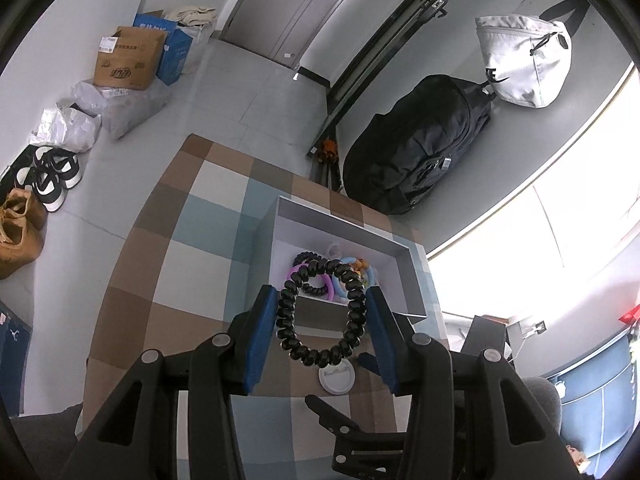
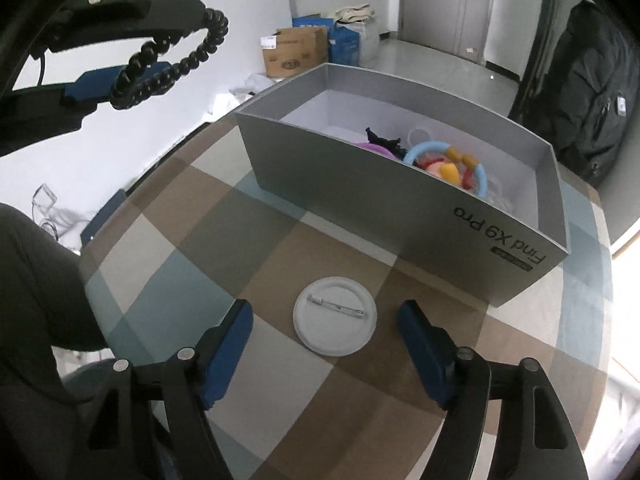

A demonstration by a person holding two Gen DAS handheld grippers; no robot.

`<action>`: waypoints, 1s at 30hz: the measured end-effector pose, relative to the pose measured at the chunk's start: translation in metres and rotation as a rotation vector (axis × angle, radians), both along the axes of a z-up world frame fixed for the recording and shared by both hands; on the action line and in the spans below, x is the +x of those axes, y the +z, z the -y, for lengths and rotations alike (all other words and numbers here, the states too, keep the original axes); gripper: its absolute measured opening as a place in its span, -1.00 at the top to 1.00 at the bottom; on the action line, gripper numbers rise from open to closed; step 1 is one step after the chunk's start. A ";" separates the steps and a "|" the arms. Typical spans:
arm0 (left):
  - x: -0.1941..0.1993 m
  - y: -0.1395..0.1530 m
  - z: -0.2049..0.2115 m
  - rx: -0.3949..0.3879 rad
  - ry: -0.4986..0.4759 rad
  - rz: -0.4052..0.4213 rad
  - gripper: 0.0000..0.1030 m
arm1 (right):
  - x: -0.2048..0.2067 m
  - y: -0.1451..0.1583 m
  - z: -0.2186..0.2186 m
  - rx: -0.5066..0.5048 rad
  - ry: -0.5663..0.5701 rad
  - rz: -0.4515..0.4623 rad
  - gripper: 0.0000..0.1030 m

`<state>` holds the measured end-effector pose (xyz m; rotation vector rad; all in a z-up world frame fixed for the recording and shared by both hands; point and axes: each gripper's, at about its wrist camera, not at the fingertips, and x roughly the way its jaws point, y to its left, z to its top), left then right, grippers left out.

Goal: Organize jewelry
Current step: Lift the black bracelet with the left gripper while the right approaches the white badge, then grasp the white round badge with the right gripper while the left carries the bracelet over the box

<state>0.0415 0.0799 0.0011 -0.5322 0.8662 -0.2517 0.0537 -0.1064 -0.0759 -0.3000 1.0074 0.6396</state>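
Two risks | left hand-held gripper [image 1: 322, 320]: black coil bracelet [image 1: 320, 312] held, may snag grey box [image 2: 400, 184] rim | right hand-held gripper [image 2: 324, 322]: wide, unclamped around flat white pin badge [image 2: 335, 316]; badge may be skidded across bench [image 2: 200, 240].

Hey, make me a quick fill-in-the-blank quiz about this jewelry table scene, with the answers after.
1. The left gripper holds a black ____ bracelet.
2. The round white pin badge lies on the ____ between the right gripper's fingers.
3. The light blue ring lies inside the grey ____.

Answers: beaded; tablecloth; box
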 end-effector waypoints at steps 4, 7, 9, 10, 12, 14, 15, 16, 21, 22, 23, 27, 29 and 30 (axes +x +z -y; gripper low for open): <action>-0.001 0.002 0.003 0.022 -0.010 0.008 0.23 | 0.001 0.001 0.004 -0.015 -0.016 0.013 0.18; -0.001 0.002 0.005 0.025 -0.013 0.010 0.23 | 0.002 0.001 0.009 0.006 -0.024 0.005 0.22; -0.001 0.001 0.006 0.029 -0.014 0.007 0.23 | 0.000 0.001 0.008 -0.001 -0.020 0.015 0.24; -0.001 0.001 0.006 0.031 -0.014 0.006 0.23 | 0.001 0.002 0.009 -0.001 -0.020 0.017 0.25; -0.001 0.000 0.006 0.033 -0.012 0.002 0.23 | 0.001 0.003 0.010 0.006 -0.027 0.015 0.78; 0.000 0.000 0.006 0.034 -0.008 -0.002 0.23 | 0.002 0.003 0.013 0.020 -0.033 -0.004 0.85; 0.000 -0.001 0.006 0.032 -0.007 -0.004 0.23 | 0.002 0.003 0.015 0.027 -0.040 -0.016 0.84; 0.001 -0.001 0.006 0.029 -0.008 -0.006 0.23 | 0.002 0.002 0.016 0.033 -0.042 -0.019 0.84; 0.001 -0.001 0.007 0.033 -0.004 -0.008 0.23 | 0.003 0.009 0.022 0.059 -0.051 -0.023 0.89; 0.001 -0.001 0.007 0.033 -0.003 -0.008 0.23 | 0.002 0.011 0.023 0.070 -0.053 -0.024 0.91; 0.001 -0.001 0.007 0.031 -0.003 -0.008 0.23 | 0.002 0.012 0.025 0.082 -0.055 -0.027 0.94; 0.001 -0.003 0.005 0.025 0.000 -0.015 0.23 | 0.003 0.013 0.026 0.097 -0.064 -0.032 0.82; 0.002 -0.004 0.005 0.014 0.001 -0.020 0.23 | 0.004 0.011 0.022 0.098 -0.064 -0.041 0.13; 0.002 -0.004 0.004 0.012 0.003 -0.021 0.23 | 0.004 0.009 0.020 0.103 -0.063 -0.042 -0.53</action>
